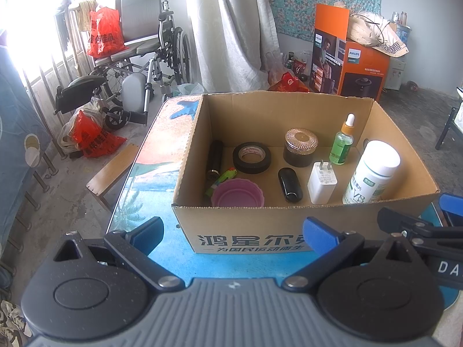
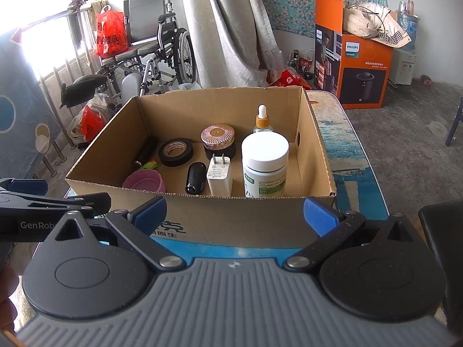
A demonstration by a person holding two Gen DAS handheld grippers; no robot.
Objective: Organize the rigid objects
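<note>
A: Cluttered room here — wheelchair point(image 1: 144, 43) by the bright window, an orange appliance box point(image 1: 351, 66) against the far wall, and up front a table point(image 1: 162, 156) with a blue printed top carrying an open cardboard box point(image 1: 249, 231).

B: And both tools hang back at the near wall of that box. The left tongs point(image 1: 233, 232) are spread wide with nothing between them; the right tongs point(image 2: 234, 214) likewise, released and bare.

A: So where do you put us in the job?

B: My read — either between picks or close to the end. Every rigid item I can see sits inside the box already, and no loose piece shows on the table.

A: Run through them.

B: A black tape roll point(image 1: 251, 157) lying flat, a dark jar with a ribbed rose-gold lid point(image 1: 301, 147), a green dropper bottle point(image 1: 343, 143) upright near the back. Nearer us, a white charger plug point(image 1: 321, 183) on end, a black key fob point(image 1: 289, 184), a pink scalloped cup point(image 1: 238, 197), and a tall white-capped supplement bottle point(image 1: 371, 173) in the right corner.

A: Next move?

B: If anything's left, it's out of view; one tool must swing to it, straddle it, and close. Otherwise, tidy the spacing inside.
</note>
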